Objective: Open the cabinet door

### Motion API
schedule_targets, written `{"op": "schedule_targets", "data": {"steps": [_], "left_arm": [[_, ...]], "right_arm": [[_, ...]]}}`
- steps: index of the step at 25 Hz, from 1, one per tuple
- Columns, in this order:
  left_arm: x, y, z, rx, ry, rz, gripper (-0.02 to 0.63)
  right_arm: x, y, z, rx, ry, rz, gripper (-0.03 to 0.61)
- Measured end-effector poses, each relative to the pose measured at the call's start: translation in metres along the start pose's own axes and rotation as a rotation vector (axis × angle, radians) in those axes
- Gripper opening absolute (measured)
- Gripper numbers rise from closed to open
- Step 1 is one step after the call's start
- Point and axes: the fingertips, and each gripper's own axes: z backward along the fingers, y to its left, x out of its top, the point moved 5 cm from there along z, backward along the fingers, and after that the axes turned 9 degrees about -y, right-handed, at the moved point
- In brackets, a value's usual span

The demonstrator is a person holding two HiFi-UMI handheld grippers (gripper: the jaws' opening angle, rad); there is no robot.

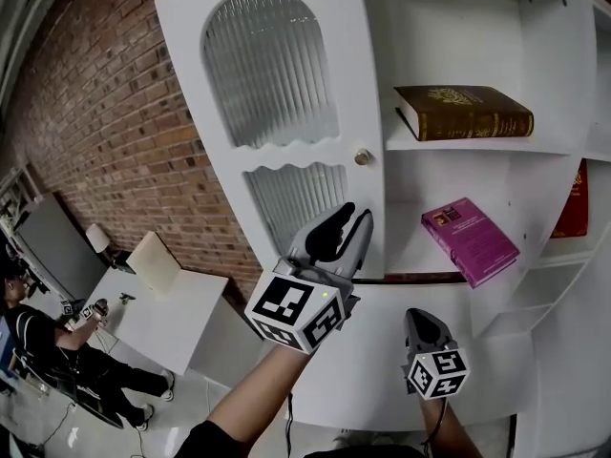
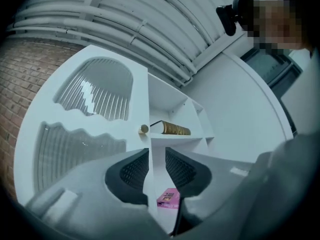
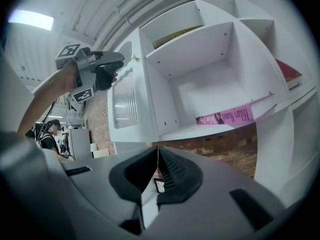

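The cabinet door (image 1: 277,113) stood open, long side upright, the edge with the knob (image 1: 362,156) pointing out from the shelves (image 1: 477,144). The left tool (image 1: 349,219) gaped beside that edge; the right tool (image 1: 420,315) was closed.

Left gripper (image 1: 348,219) and right gripper (image 1: 421,319): grey plastic shells, black ribbed pads (image 2: 134,171), each with a white cube (image 1: 296,311) of black square markers; thin black cable (image 1: 289,416); black sleeve (image 1: 205,442).

brown book (image 1: 464,113) above pink book (image 1: 470,240), red book (image 1: 570,203) at right, brick wall (image 1: 115,132) left
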Motion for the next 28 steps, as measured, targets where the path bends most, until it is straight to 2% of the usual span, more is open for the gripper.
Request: {"op": "schedule_targets", "data": {"steps": [7,10,20,28], "left_arm": [[0.027,0.004,-0.037,0.017,-0.015,-0.095,0.124],[0.028,0.009,-0.044,0.051,-0.011,-0.148,0.132],[0.026,0.014,-0.06,0.143,-0.036,-0.204,0.138],[0.022,0.014,-0.075,0.233,-0.013,-0.254,0.124]], "right_arm": [[0.015,-0.001,-0.008,0.024,-0.024,0.008,0.002],[0.018,0.003,-0.009,0.046,-0.032,0.011,0.002],[0.012,0.003,-0.017,0.13,-0.008,0.005,0.002],[0.013,-0.009,-0.018,0.199,-0.013,-0.005,0.002]]}}
